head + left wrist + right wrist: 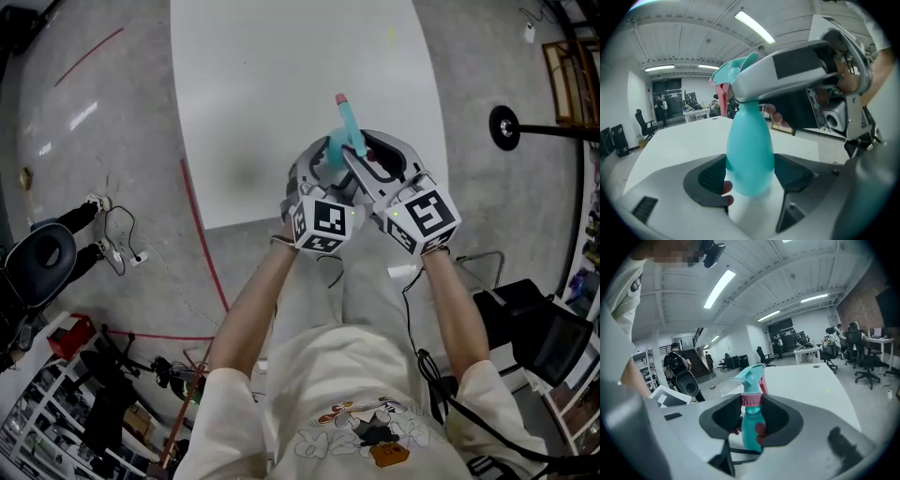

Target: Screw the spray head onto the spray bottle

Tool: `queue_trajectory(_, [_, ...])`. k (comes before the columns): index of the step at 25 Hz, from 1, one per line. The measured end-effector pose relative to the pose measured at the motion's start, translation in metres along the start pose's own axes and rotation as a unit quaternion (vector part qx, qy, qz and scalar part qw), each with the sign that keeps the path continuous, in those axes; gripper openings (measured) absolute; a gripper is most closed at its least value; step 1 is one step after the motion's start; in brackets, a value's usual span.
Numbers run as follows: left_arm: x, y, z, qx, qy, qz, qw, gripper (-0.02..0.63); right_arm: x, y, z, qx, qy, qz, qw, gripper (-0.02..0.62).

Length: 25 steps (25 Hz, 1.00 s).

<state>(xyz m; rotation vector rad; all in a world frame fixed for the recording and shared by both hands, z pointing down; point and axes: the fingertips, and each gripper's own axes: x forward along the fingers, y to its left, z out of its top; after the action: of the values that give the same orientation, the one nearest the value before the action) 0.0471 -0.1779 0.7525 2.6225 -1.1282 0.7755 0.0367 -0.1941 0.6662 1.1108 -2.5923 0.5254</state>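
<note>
The left tongs (325, 167) and the right tongs (364, 159) are held close together over the near edge of the white surface (281, 84), both clamped on the same item. The spray bottle (750, 157), teal and unmarked on the side shown, stands upright between the pads of the left tongs; in the left gripper view both pads press against the lower body of the bottle. The spray head (749, 377), teal with a pink trigger (762, 380) and a pink collar (751, 400), sits on the bottle neck. In the right gripper view the pads of the right tongs are closed on the collar, one pad on each side, with the nozzle pointing left in that view. In the left gripper view one arm of the right tongs crosses in front of the bottle neck from the right. How far the collar is threaded cannot be determined. Each marker cube (323, 223) carries black-and-white square code patterns, with no readable lettering. The person's shirt (356, 412) bears a cartoon print; any wording on it is too small to read. A red tape line (202, 234) runs along the floor (112, 141) to the left of the surface, and a black chair (42, 258) stands further left.
</note>
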Motion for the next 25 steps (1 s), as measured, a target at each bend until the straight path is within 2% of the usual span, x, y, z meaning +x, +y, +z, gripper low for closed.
queue_trajectory(6, [0.004,0.000,-0.004,0.005,-0.014,-0.005,0.9999,0.324,0.005,0.001,-0.008,-0.007,0.013,0.004,1.000,0.138])
queue_trajectory(12, [0.006,-0.004,-0.016,0.045,-0.004,-0.004,0.9990,0.330,0.006,0.003,-0.012,-0.003,0.009,0.004,1.000,0.138])
queue_trajectory(19, [0.014,-0.005,-0.010,0.044,-0.014,-0.009,0.9989,0.345,0.006,-0.002,-0.010,0.001,0.008,0.005,1.000,0.138])
queue_trajectory(25, [0.025,-0.009,-0.004,0.058,-0.034,-0.034,0.9972,0.415,0.005,-0.003,-0.009,0.002,0.007,0.011,1.000,0.138])
